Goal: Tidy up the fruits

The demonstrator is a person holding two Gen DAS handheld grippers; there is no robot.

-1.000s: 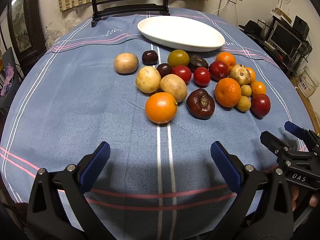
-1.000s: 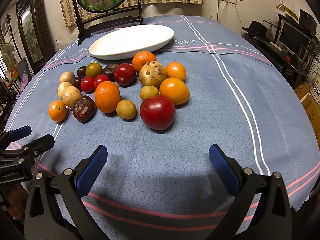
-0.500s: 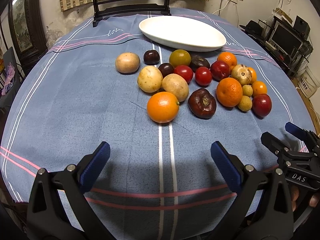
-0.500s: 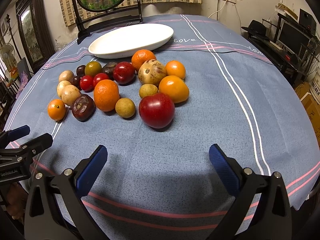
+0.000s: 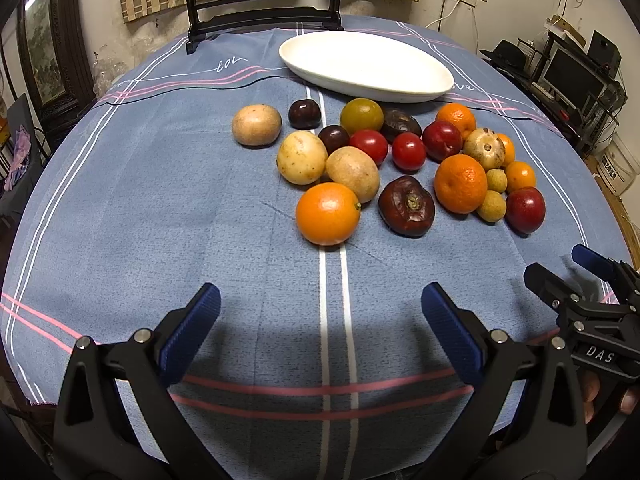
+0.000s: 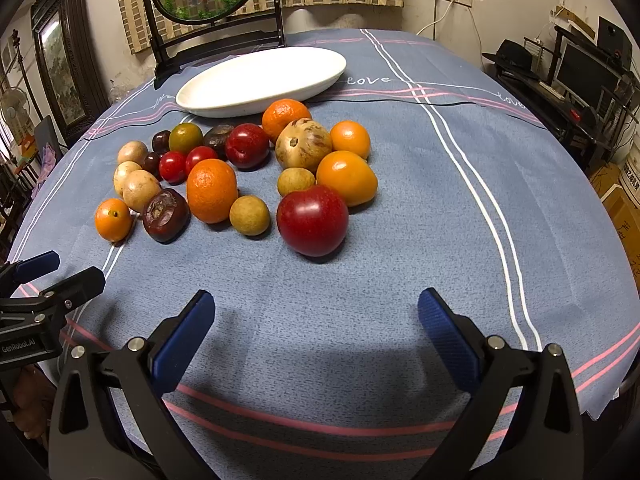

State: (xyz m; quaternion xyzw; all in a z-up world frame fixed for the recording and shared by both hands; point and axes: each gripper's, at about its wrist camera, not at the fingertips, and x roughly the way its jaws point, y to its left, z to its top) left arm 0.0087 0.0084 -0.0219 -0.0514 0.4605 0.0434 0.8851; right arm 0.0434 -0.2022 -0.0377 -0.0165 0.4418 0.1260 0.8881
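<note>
The left hand-held gripper (image 5: pixel 320 322) is held low over the near edge of the counter (image 5: pixel 160 208), its blue-padded fingers spread wide with nothing between them; the right hand-held gripper (image 6: pixel 316 320) is held likewise, agape and empty, just beside the left one. The fruits are gathered in a loose cluster in the middle of the blue striped cloth; an orange (image 5: pixel 327 213) lies nearest the left hand-held gripper, touching a pale potato-like fruit (image 5: pixel 353 173); a wrinkled dark fruit (image 5: pixel 406 206) sits just beside it. A red apple (image 6: pixel 312 220) lies nearest the right hand-held gripper, against an orange-yellow fruit (image 6: pixel 346 177). A white oval dish (image 5: pixel 366 66) stands empty behind the cluster, near a dark framed stand (image 5: pixel 264 4).
</note>
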